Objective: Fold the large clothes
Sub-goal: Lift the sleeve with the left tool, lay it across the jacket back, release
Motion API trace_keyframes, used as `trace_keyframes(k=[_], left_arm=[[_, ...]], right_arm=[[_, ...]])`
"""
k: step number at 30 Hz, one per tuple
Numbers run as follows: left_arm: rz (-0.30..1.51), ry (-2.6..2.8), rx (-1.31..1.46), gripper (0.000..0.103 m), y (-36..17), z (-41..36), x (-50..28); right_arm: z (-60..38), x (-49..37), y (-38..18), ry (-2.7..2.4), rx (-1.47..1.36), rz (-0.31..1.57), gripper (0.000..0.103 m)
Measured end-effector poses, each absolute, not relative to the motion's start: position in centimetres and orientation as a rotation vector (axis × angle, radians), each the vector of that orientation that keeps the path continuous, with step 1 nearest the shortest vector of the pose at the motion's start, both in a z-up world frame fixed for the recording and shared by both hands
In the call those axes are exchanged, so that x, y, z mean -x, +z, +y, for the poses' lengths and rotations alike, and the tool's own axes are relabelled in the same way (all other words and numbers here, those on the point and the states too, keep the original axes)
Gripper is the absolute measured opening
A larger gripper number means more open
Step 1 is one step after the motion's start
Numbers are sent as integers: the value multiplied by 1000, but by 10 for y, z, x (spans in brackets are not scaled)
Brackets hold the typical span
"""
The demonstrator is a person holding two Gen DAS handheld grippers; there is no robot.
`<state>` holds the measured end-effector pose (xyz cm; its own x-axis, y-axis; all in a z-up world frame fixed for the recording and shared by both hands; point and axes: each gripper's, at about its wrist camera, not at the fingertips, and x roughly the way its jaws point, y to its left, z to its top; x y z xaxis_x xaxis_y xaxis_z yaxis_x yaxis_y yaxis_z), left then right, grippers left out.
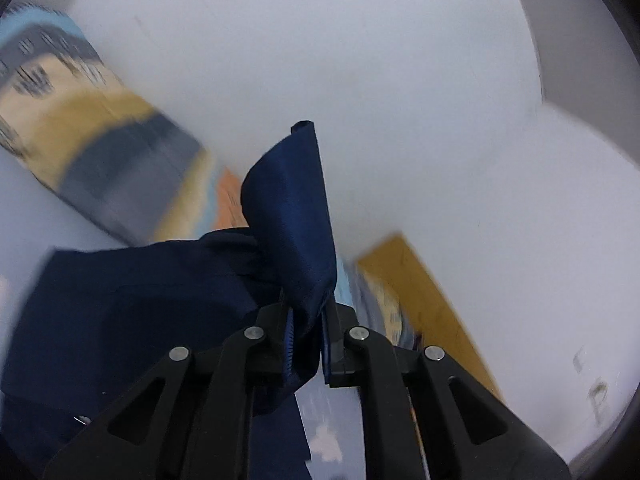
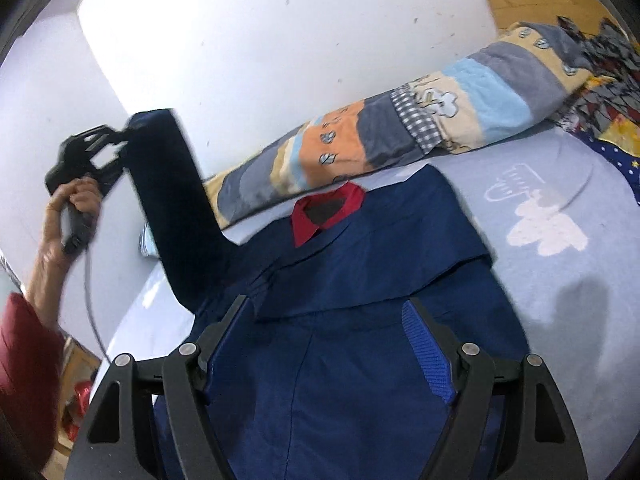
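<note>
The left tool (image 1: pixel 306 344) pinches the blue jacket's (image 2: pixel 360 320) sleeve (image 2: pixel 172 208), lifted high. The right tool (image 2: pixel 324 344) hangs spread wide over the jacket on the bed (image 2: pixel 560 300).

The left wrist view looks along the left tongs (image 1: pixel 308 340) from close behind, tilted up toward a plain white wall (image 1: pixel 380 80). The right wrist view looks down along the right tongs (image 2: pixel 320 352), close above a navy-blue fabric jacket (image 2: pixel 360 280) on the bed. Both views share the jacket, the wall and a long striped patchwork quilt roll (image 2: pixel 400 136).
</note>
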<state>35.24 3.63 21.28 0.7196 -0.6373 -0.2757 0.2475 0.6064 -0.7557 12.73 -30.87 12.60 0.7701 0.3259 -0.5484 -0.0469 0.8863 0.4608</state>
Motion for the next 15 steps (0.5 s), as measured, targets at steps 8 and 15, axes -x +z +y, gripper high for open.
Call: trace_keyframes(k=[8, 15], left_arm=[[973, -608, 725, 25, 27, -133, -368], [1136, -659, 557, 47, -15, -175, -325]], right_arm=[[-331, -121, 133, 194, -484, 634, 79], [-338, -120, 132, 176, -484, 630, 79]])
